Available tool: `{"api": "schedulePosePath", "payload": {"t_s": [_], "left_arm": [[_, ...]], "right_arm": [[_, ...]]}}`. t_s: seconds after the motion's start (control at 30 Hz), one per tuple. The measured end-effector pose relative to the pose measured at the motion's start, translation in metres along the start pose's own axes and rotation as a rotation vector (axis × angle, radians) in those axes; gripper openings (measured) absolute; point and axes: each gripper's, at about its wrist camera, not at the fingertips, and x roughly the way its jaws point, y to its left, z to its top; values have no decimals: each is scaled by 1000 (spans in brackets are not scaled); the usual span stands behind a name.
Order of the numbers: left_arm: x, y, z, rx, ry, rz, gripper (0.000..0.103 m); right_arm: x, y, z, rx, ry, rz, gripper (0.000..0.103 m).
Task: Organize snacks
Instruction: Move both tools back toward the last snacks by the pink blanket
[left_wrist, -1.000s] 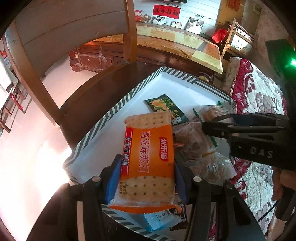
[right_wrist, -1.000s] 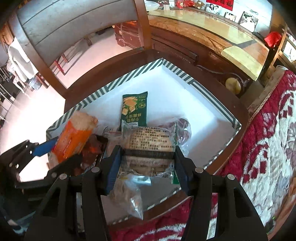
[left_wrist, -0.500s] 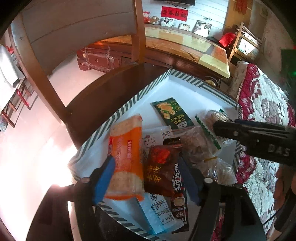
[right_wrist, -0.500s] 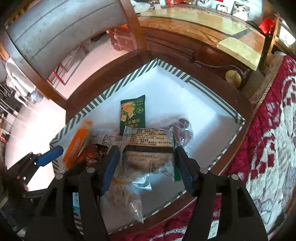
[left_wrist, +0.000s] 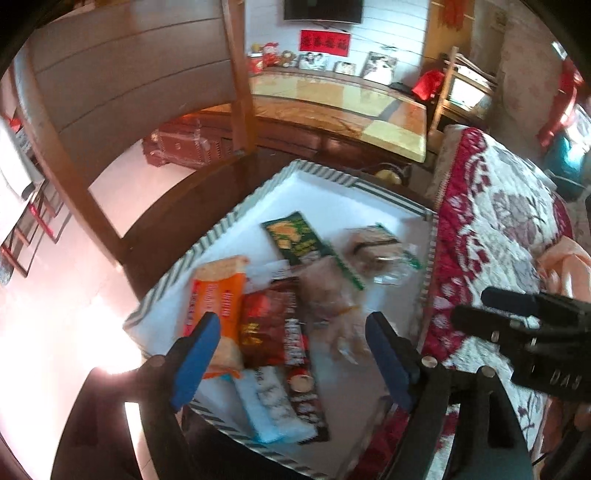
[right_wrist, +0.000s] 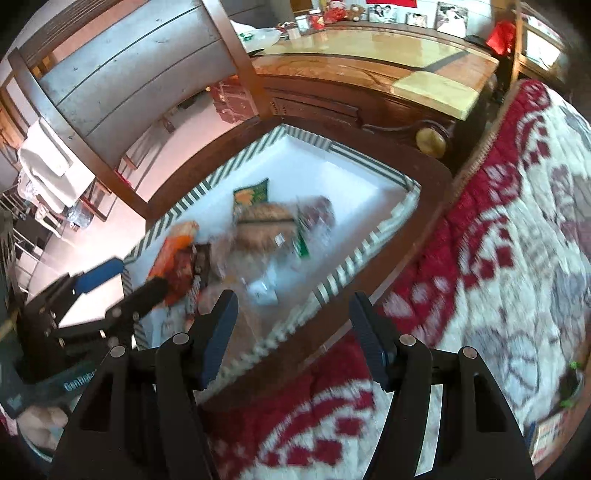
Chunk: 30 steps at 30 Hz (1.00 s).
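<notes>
A white box with a green-striped rim (left_wrist: 221, 225) (right_wrist: 207, 184) rests on a dark wooden chair seat. In it lie an orange cracker pack (left_wrist: 218, 295) (right_wrist: 173, 251), a dark red pack (left_wrist: 262, 325), a Nescafe stick (left_wrist: 299, 362), a green pack (left_wrist: 295, 236) (right_wrist: 251, 194) and a clear bag of brown snacks (left_wrist: 373, 247) (right_wrist: 266, 225). My left gripper (left_wrist: 291, 332) hovers above the box's near end, its jaws opening with nothing between the pads. Off the box's right edge, above the quilt, my right gripper (right_wrist: 294, 301) stands open and empty.
A chair back (left_wrist: 129, 85) rises behind the box at the left. A red and white quilt (left_wrist: 498, 221) (right_wrist: 498, 240) covers the right side. A glass-topped wooden sideboard (left_wrist: 332, 99) stands behind. A blue-white pack (left_wrist: 266, 402) lies at the box's near edge.
The left gripper let go of the orange cracker pack, which now lies in the box, and drew back. The right gripper released the clear bag and pulled away to the right.
</notes>
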Motion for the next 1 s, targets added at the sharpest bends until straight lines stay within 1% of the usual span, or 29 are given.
{"api": "schedulePosePath", "payload": {"t_s": [0.27,0.43,0.57,0.8,1.0], "left_arm": [[-7,-52,-9,83,1,-61,83],[-12,-89,-16,148,11,-108,83],[-16,-115,-23,200,15,-145,83],[-11,-154,-38,276,60,-191,83],[-7,-183,-46,326,91,-234,83]], "right_arm": [[-35,-32,-47,54,-27,-50,63],[-59,-58,-74,97,-36,-100,63],[-78,-86,-98,164,-47,-128,63],[-104,-142,-144,299,-44,-204,63],[-122,-178,-171,377,-39,-253,63]]}}
